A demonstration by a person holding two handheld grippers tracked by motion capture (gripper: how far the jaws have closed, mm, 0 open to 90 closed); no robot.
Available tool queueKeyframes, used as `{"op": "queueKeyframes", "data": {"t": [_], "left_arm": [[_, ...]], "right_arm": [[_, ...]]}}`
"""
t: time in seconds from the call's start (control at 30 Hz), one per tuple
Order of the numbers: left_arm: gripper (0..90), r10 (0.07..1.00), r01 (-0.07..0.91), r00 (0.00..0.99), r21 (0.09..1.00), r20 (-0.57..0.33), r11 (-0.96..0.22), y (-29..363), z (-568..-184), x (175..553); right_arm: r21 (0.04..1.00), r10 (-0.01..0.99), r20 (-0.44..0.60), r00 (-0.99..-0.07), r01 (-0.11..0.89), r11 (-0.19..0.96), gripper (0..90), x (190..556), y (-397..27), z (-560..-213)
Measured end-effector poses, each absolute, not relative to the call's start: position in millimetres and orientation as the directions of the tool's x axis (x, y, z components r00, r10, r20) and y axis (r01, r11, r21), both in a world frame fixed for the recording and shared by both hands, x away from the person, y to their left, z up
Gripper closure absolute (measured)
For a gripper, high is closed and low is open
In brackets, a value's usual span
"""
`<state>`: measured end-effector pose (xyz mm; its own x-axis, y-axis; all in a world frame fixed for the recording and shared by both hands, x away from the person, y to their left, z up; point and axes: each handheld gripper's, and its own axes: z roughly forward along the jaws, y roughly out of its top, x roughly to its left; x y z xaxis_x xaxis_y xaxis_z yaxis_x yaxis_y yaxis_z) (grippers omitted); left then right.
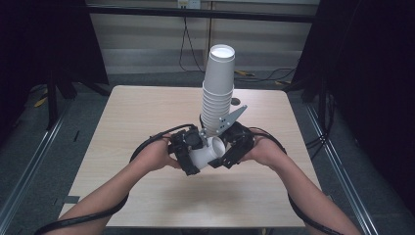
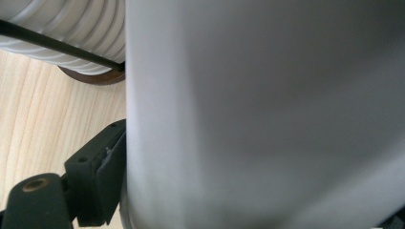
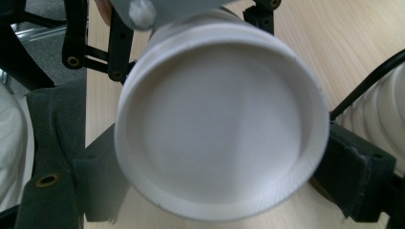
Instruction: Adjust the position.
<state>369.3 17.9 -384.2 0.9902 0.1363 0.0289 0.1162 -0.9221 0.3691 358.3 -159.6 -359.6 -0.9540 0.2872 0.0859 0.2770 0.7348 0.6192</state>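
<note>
A single white paper cup [image 1: 208,151] lies on its side above the table's middle, held between both grippers. My left gripper [image 1: 191,155] is shut across its wall; that wall [image 2: 267,114] looms close in the left gripper view, with one jaw pad [image 2: 98,181] pressed on it. My right gripper [image 1: 224,152] is shut on the cup's base end. The recessed base [image 3: 222,119] faces the right gripper view's camera, flanked by a pad [image 3: 358,167] on each side. A tall stack of upturned white cups [image 1: 218,93] stands just behind the grippers.
The light wooden table [image 1: 147,112] has bare room left, right and in front of the hands. The stack's ribbed rims [image 2: 71,33] [image 3: 387,109] lie close to both grippers, with a brown round edge [image 2: 93,77] beneath them. Dark frames and cables surround the table.
</note>
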Motion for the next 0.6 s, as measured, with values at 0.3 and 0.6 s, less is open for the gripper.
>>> {"op": "queueKeyframes", "data": {"t": [0.3,0.6], "left_arm": [[11.2,0.134,0.114,0.991,0.380,0.028,-0.918,15.1,-383.9,368.5],[11.5,0.115,0.102,0.993,0.392,0.010,-0.914,18.6,-385.2,368.3]], "right_arm": [[0.631,0.272,0.106,-0.956,0.276,0.725,20.6,358.5,-153.4,-361.5],[0.640,0.303,0.161,-0.939,0.333,0.692,23.0,358.5,-150.2,-362.5]]}}
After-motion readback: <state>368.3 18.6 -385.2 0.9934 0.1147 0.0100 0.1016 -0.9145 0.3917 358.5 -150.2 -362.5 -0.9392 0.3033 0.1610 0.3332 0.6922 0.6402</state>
